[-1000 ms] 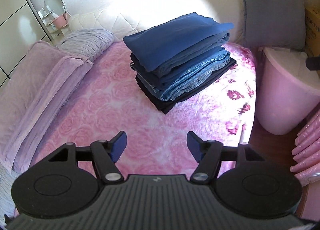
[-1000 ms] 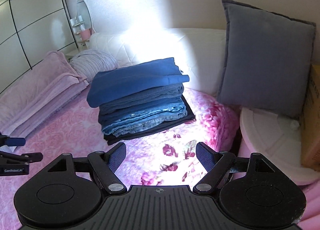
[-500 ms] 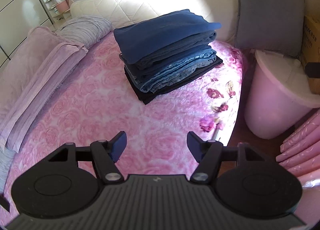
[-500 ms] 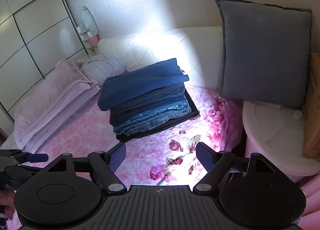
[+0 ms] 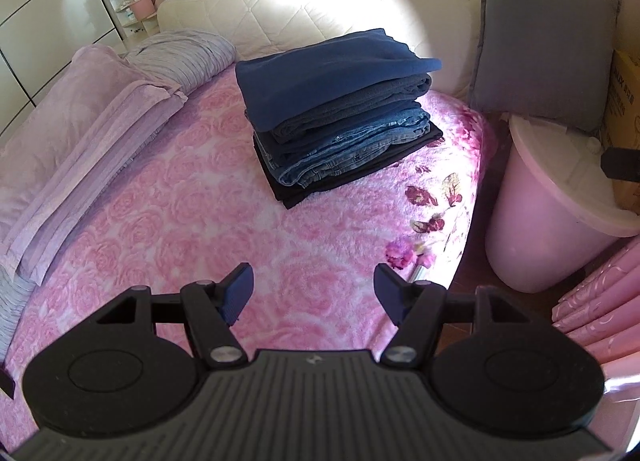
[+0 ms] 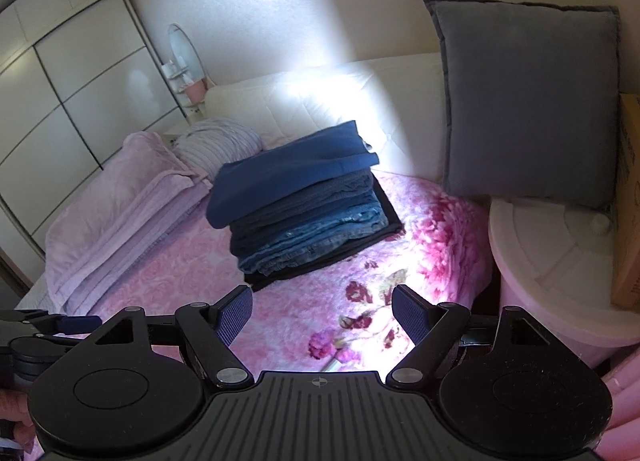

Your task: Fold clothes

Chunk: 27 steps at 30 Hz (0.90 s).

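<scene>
A neat stack of folded clothes [image 5: 340, 113] [image 6: 300, 213] rests on the pink rose-patterned bedspread [image 5: 180, 229]: a dark blue garment on top, jeans under it, a black piece at the bottom. My left gripper [image 5: 314, 293] hovers open well short of the stack, with nothing between its fingers. My right gripper [image 6: 322, 317] is also open and empty, over the bed's near corner. The left gripper's fingertips [image 6: 82, 323] show at the right wrist view's lower left edge, with part of a hand beneath.
Folded lilac blankets [image 5: 80, 149] and a striped pillow [image 5: 184, 57] lie along the bed's left side. A grey cushion [image 5: 540, 33] leans at the back right above a pink lidded bin [image 5: 560, 213]. A cardboard box [image 6: 630, 201] sits on the bin. Wardrobe doors [image 6: 72, 93] stand left.
Both grippers have pulled back and up from the stack, so it looks smaller and farther. More of the wardrobe and bin shows. The jaws kept the same width.
</scene>
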{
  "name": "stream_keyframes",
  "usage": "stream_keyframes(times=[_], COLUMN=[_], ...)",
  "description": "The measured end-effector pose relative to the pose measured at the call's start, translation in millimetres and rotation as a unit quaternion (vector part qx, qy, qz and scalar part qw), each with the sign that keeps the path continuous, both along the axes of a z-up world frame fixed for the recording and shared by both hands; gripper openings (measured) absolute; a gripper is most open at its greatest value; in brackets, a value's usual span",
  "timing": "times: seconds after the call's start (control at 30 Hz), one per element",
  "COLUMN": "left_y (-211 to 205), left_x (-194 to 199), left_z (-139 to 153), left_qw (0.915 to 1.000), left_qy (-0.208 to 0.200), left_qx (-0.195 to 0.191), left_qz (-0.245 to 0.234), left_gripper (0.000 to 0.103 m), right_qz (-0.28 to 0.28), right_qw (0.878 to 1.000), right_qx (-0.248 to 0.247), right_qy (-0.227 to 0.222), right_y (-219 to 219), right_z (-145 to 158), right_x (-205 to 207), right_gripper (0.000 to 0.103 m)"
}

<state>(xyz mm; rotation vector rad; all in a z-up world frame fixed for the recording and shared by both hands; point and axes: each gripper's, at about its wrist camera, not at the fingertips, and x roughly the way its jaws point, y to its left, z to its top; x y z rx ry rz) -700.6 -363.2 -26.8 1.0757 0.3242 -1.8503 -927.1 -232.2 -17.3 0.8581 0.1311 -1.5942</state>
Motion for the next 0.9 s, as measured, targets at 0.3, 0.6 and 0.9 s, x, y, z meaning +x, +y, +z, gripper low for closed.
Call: stream_keyframes(times=[0.3,0.6,0.9], left_y=[8,8,2], left_x=[-4,-5,-3], left_z=[9,12,13], left_qw=[0.9992,0.996,0.9923], left_qy=[0.029,0.075,0.102], left_qx=[-0.019,-0.032,-0.046], left_qz=[0.019,0.035,0.054], left_gripper=[0.063,0.078,0.095], right_qz=[0.013,0.032,0.051], right_qw=[1.0,0.997,0.994], right_qx=[0.003,0.016,0.02], right_qy=[0.025,0.073,0.095], right_y=[2,-11,-28], right_z=[3,10,11], right_x=[6,15,21], right_gripper=[0.08,0.08,0.08])
